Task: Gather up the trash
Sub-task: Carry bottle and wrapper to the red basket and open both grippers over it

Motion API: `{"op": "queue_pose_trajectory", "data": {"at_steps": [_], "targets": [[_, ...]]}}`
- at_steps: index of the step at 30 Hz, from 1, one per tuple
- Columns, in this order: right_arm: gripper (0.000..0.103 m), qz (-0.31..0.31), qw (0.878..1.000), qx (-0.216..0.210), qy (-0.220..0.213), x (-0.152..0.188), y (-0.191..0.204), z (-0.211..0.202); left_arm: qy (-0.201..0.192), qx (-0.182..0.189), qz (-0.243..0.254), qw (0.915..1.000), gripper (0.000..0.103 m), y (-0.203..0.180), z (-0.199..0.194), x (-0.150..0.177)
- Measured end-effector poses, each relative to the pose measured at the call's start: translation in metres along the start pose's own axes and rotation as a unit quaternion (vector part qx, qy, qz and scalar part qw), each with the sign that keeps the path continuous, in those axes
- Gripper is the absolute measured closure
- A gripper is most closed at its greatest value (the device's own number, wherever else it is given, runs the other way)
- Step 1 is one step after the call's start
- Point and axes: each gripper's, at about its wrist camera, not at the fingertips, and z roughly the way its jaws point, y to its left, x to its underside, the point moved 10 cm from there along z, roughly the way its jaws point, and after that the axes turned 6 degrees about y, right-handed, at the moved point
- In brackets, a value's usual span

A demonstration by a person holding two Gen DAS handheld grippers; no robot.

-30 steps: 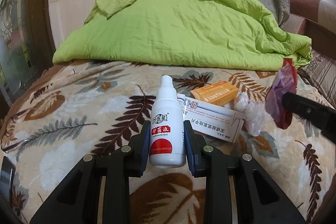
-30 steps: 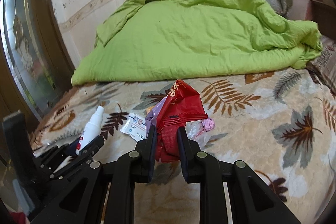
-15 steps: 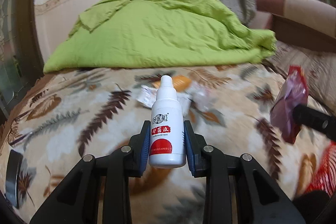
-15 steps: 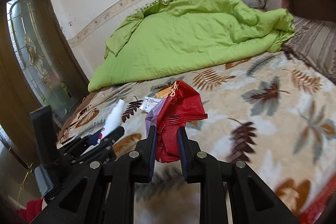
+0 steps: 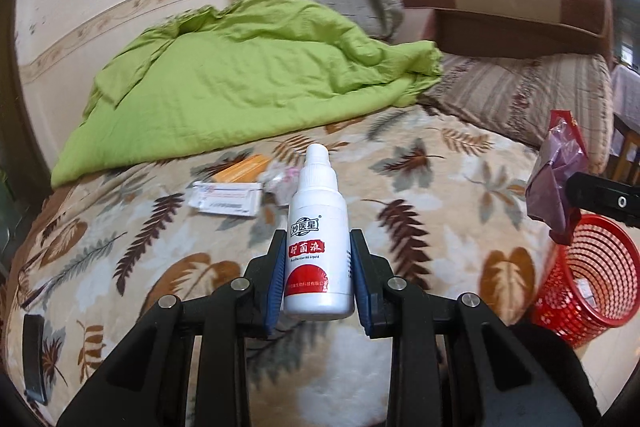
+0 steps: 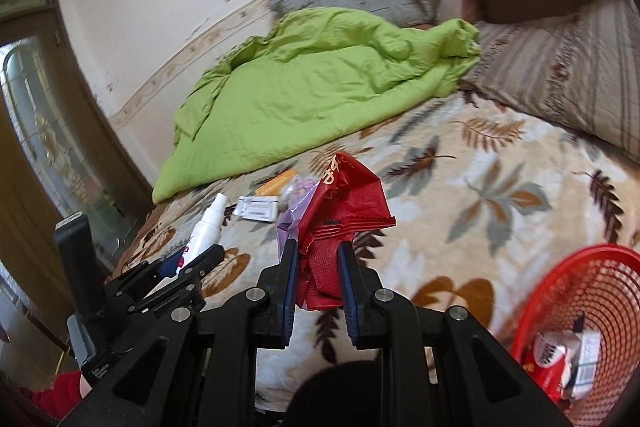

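Left claw (image 5: 316, 279) clenches the stiff, light, slick bottle (image 5: 318, 247) mid-body; right claw (image 6: 316, 283) pinches the limp, crinkly wrapper (image 6: 340, 211) left of the red basket (image 6: 600, 291).

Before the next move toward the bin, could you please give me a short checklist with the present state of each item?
1. Left gripper shut on the white bottle: ok.
2. Right gripper shut on the red wrapper: ok.
3. Red basket in view, mouth open: ok.
4. Wrapper over the basket: not ok, it hangs beside the rim.
5. Bed cleared: not ok, a white box and an orange box remain.
6. Room left in the basket: cannot tell.
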Motion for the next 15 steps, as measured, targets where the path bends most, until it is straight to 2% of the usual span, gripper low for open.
{"op": "queue_pose_trajectory", "data": {"at_steps": [15], "targets": [[0.082,0.046,0.998,0.028,-0.016,0.01,-0.054,-0.039,-0.004,0.034,0.048,0.9983,0.074,-0.063,-0.012,-0.008]]}}
